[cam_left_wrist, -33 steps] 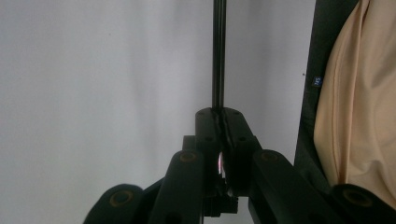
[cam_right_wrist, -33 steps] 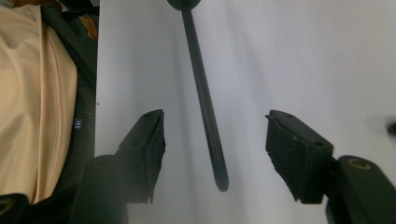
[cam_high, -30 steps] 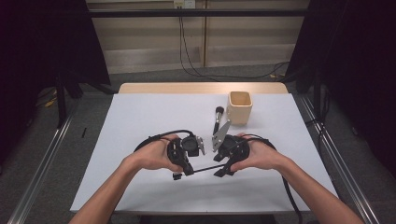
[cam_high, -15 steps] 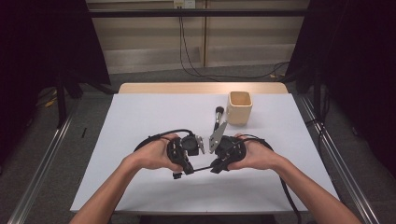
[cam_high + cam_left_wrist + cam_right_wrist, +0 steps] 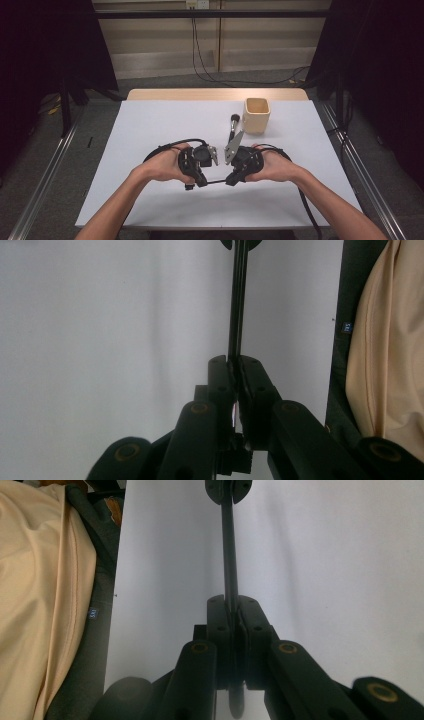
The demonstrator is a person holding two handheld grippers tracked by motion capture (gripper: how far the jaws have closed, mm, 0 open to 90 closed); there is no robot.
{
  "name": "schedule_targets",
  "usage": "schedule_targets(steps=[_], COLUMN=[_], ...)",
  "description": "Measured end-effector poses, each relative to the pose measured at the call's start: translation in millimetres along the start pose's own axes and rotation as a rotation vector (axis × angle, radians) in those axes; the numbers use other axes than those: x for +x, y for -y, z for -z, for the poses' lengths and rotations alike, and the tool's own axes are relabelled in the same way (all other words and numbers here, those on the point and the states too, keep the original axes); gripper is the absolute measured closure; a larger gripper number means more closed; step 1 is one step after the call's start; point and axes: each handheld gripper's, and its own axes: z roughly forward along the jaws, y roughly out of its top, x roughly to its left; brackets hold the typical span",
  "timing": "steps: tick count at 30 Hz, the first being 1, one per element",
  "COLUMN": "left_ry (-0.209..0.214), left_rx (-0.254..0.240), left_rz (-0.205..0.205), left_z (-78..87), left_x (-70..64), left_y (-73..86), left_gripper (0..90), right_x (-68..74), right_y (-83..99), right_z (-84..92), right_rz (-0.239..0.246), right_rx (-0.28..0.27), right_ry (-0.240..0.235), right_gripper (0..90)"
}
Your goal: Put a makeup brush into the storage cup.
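**A:** High view first: what have we got?

**B:** Both hands low over the white table [image 5: 150,130], facing each other. Left gripper [image 5: 198,181] and right gripper [image 5: 231,180] each have an end of a thin black rod [image 5: 216,182], which runs level between them, its long axis left to right across the table, near the person's edge.

**A:** And behind them?

**B:** A black brush [image 5: 233,126] lying just beside a tan cup [image 5: 256,114], well apart from the rod (neither touched).

**A:** Left gripper view now.

**B:** The rod [image 5: 236,305] runs straight up the picture, away from the camera, its near end nipped between the pads of the left gripper [image 5: 236,362]. Jaws all but together, clamped on it. At the top edge you catch the tips of the other gripper on the far end.

**A:** Right gripper view?

**B:** Mirror image. The rod [image 5: 229,555] points straight away from the right gripper [image 5: 233,601], whose jaws have just been closing and now pinch it (nearly no gap). The left gripper's tips [image 5: 228,490] hold the far end at the top.
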Motion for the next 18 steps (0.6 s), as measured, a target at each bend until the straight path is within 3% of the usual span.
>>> schedule_targets(steps=[2, 4, 6, 9, 10, 14, 18], left_ry=[0.010, 0.007, 0.008, -0.020, -0.028, -0.051, -0.104], left_rx=[-0.028, -0.036, -0.083, -0.094, -0.123, -0.158, -0.210], left_rz=[0.026, 0.018, 0.047, 0.035, 0.061, 0.092, 0.125], left_z=[-1.2, -0.2, -0.9, 0.5, 0.1, 2.7, 2.8], left_x=[-0.2, 2.4, 1.5, 1.5, 0.1, 3.6, 5.8], left_y=[1.4, 2.8, 4.7, 5.8, 6.4, 10.5, 18.1], left_gripper=[84.0, 83.0, 80.0, 68.9, 65.4, 51.4, 37.4], right_x=[-0.1, 0.6, 1.4, 0.3, 0.4, 0.6, 0.6], right_y=[0.7, 1.8, 3.0, 3.8, 3.8, 4.4, 7.3], right_z=[0.7, 1.2, 1.7, 0.8, 1.0, 2.7, 4.3], right_rz=[0.000, -0.008, -0.024, -0.013, -0.019, -0.028, -0.048], right_rx=[-0.006, -0.005, 0.001, -0.009, -0.012, -0.016, -0.010], right_ry=[0.003, 0.007, -0.004, 0.011, 0.015, 0.009, 0.018], right_gripper=[85.7, 85.7, 85.7, 85.7, 85.7, 85.7, 85.7])
